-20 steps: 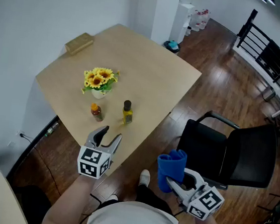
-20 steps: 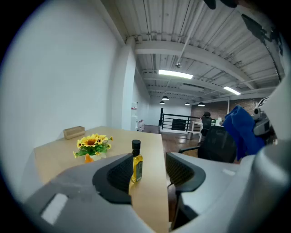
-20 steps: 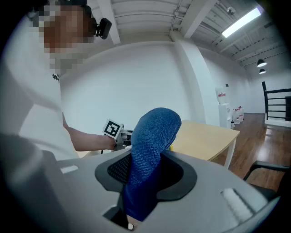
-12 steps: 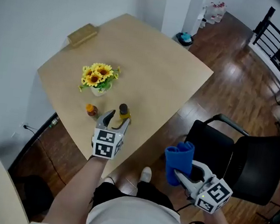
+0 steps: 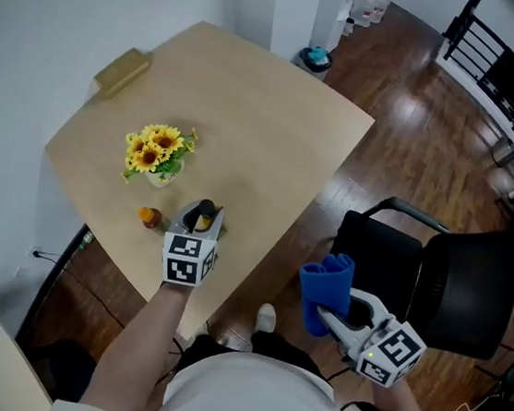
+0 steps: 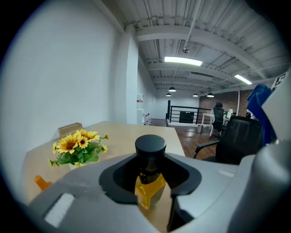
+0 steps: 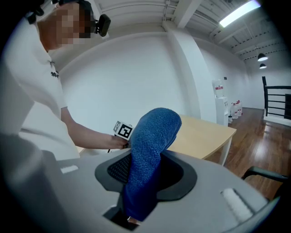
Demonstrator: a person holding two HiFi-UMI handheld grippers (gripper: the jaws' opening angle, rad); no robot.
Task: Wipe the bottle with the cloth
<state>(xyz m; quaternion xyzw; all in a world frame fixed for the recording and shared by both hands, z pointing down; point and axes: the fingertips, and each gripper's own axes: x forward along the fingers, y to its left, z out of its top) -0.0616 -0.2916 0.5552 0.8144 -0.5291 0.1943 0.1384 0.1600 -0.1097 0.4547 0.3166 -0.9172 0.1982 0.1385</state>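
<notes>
Head view overhead, 2 others low (table (image 5: pixel 267 127) shared).

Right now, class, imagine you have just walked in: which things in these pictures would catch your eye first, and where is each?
The bright blue cloth stands out most, clamped in the right gripper's jaws, out past the edge of the pale table. Next come the sunflowers on the table. Just beside them is the yellow bottle with a black cap, gripped in the left gripper's jaws.

Sunflowers (image 5: pixel 155 150), wooden block (image 5: pixel 121 72), black chair (image 5: pixel 456 290)
</notes>
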